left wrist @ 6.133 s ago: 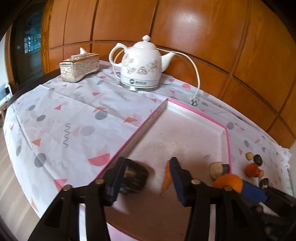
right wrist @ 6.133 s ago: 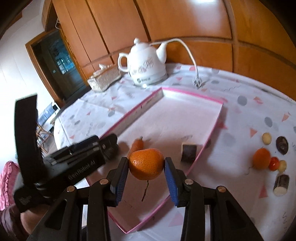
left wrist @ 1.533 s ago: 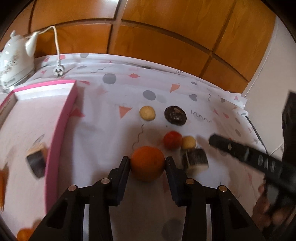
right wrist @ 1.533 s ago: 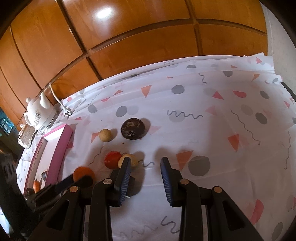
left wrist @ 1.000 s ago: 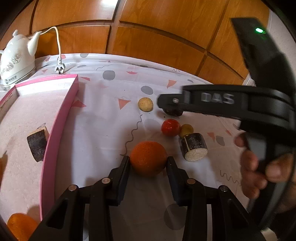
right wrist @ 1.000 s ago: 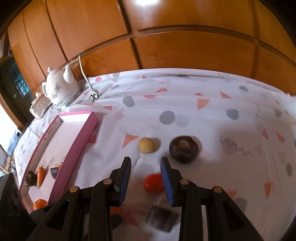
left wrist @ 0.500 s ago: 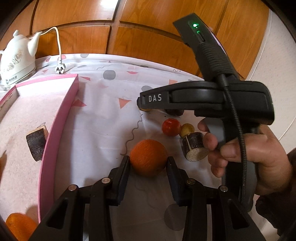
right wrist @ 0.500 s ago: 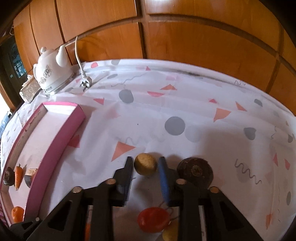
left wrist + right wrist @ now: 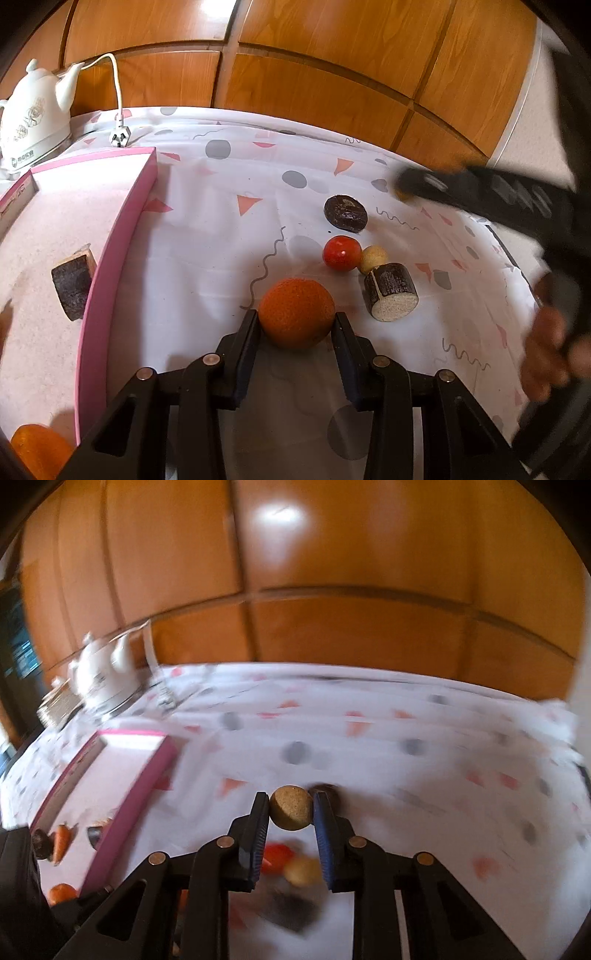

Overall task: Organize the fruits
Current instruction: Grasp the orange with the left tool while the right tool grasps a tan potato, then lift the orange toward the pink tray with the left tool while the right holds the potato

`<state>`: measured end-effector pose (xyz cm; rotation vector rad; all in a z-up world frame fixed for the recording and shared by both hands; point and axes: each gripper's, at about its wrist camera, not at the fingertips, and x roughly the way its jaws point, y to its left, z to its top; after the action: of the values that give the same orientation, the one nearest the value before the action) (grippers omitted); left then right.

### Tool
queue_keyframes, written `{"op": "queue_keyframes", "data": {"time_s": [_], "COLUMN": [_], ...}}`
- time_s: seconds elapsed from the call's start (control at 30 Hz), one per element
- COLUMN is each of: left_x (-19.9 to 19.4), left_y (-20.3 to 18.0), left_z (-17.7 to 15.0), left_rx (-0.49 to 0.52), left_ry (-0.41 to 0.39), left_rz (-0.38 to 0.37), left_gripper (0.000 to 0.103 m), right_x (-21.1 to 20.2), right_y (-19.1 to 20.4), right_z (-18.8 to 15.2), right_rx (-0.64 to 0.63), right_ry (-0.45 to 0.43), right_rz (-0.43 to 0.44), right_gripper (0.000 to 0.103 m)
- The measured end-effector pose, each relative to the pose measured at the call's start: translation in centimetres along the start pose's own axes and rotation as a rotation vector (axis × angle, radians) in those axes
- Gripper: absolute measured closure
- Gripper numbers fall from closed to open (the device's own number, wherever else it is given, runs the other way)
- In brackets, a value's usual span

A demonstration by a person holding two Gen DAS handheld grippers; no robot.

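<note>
An orange (image 9: pixel 295 314) rests on the patterned cloth, and my left gripper (image 9: pixel 297 326) is shut on it, both pads against its sides. My right gripper (image 9: pixel 290 806) is shut on a small tan ball (image 9: pixel 290 812) and holds it above the cloth; the view is blurred by motion. In the left wrist view the right gripper (image 9: pixel 404 188) is a dark blur at the right, with a hand (image 9: pixel 546 354) below it. On the cloth lie a red tomato (image 9: pixel 341 253), a pale ball (image 9: pixel 373 258), a dark round fruit (image 9: pixel 345 213) and a brown log piece (image 9: pixel 391 295).
The pink tray (image 9: pixel 122 229) stands at the left, holding a brown chunk (image 9: pixel 72 282), another orange (image 9: pixel 37 454) and a carrot (image 9: pixel 61 840). A white kettle (image 9: pixel 33 122) with its cord and plug (image 9: pixel 120 137) stands behind it. Wooden panelling backs the table.
The right gripper closed on the tan ball beside the dark fruit, lifted it off the cloth and swung away to the right. The left gripper and its orange stayed put.
</note>
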<state>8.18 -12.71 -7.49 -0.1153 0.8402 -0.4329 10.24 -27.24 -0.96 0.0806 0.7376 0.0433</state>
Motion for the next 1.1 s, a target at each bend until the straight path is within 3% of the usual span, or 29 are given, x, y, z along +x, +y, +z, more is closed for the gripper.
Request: {"op": "queue_keyframes", "data": {"time_s": [0.27, 0.4, 0.63, 0.8, 1.1], "left_x": [0.1, 0.3, 0.7, 0.5, 1.0], "left_y": [0.1, -0.3, -1.5, -1.1, -0.3], "left_z": [0.2, 0.3, 0.6, 1.3, 2.2], "left_rx": [-0.006, 0.011, 0.049, -0.002, 0.009], "left_ry": [0.008, 0.018, 0.045, 0.057, 0.056], "left_rz": [-0.005, 0.009, 0.027, 0.038, 0.078], "left_gripper": [0.061, 0.062, 0.047, 0.047, 0.054], "right_x": [0.0, 0.6, 0.7, 0.5, 0.6], "right_y": [-5.3, -5.7, -5.6, -5.6, -5.5], "right_z": [-5.3, -6.1, -6.5, -6.6, -6.5], "right_rx": [0.188, 0.206, 0.205, 0.204, 0.196], "right_ry": [0.101, 0.107, 0.096, 0.091, 0.088], "right_rz": [-0.191, -0.198, -0.198, -0.198, -0.206], "right_gripper": [0.079, 0.079, 0.079, 0.079, 0.078]}}
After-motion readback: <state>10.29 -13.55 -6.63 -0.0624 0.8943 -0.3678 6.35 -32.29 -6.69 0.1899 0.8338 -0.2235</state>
